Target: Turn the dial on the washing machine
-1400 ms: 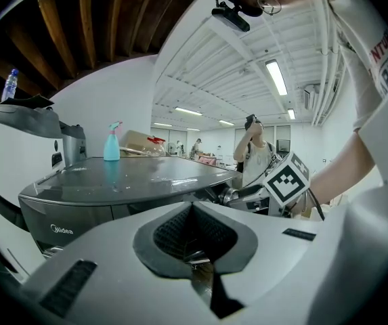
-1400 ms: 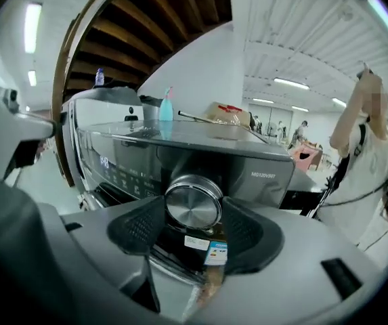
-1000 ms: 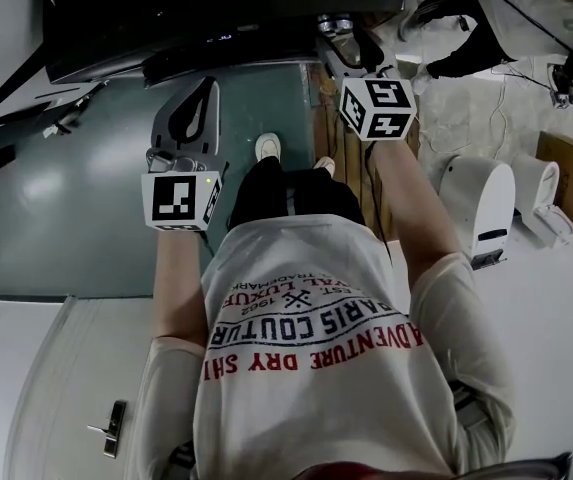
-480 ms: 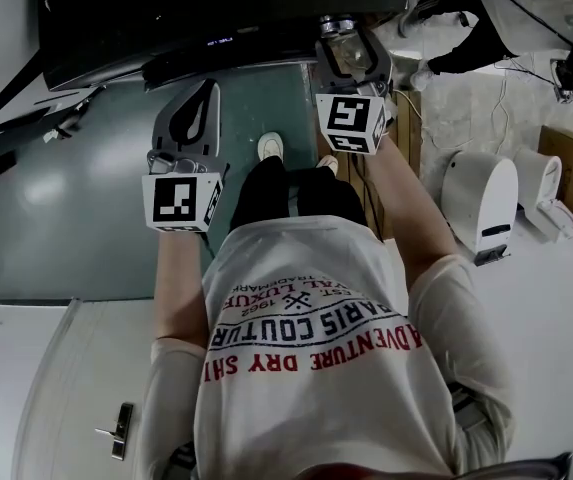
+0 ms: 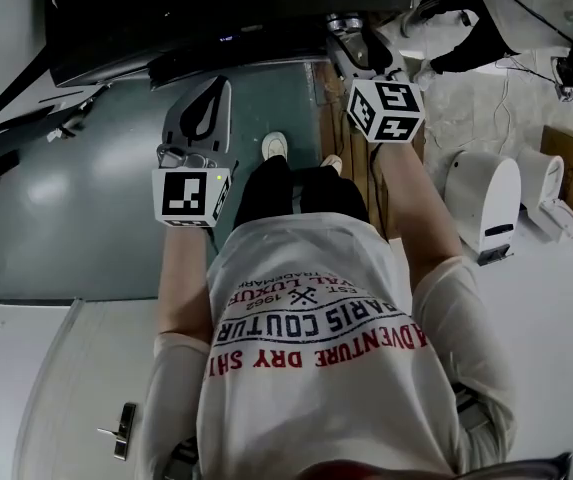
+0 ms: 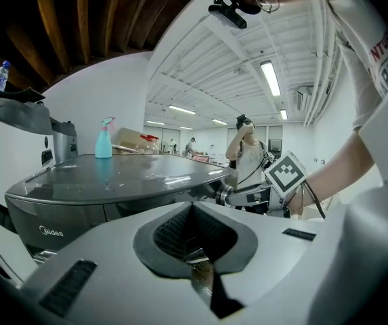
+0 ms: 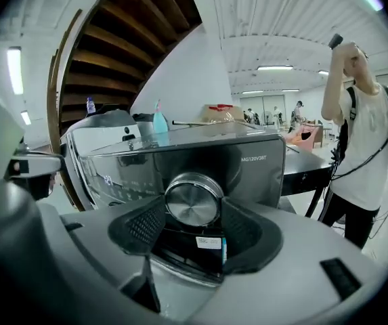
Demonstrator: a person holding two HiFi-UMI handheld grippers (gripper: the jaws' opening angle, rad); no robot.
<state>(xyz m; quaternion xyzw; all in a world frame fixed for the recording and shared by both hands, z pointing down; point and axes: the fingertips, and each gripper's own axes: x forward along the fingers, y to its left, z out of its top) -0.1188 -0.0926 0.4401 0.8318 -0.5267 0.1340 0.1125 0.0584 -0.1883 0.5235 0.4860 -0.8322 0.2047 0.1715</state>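
Note:
The dark grey washing machine (image 7: 248,161) fills the right gripper view, its round silver dial (image 7: 194,200) sitting between the two black pads. My right gripper (image 7: 194,205) has its jaws closing on that dial, and both pads touch its rim. In the head view the right gripper (image 5: 351,38) reaches up to the machine's front edge (image 5: 226,58), with the dial (image 5: 344,23) just at its tips. My left gripper (image 5: 214,88) hangs lower left over the green floor, jaws shut with nothing in them. From the left gripper (image 6: 192,208) view, the machine (image 6: 112,181) stands a little way ahead.
A blue spray bottle (image 6: 103,139) and some clutter stand on the machine's top. Wooden slats (image 5: 356,168) lie under my right arm, and white appliances (image 5: 486,203) stand on the floor at the right. Another person (image 7: 363,134) stands behind the machine.
The right gripper's marker cube rolled one way half a second ago and has rolled back, still at the dial. The left gripper has drifted slightly right.

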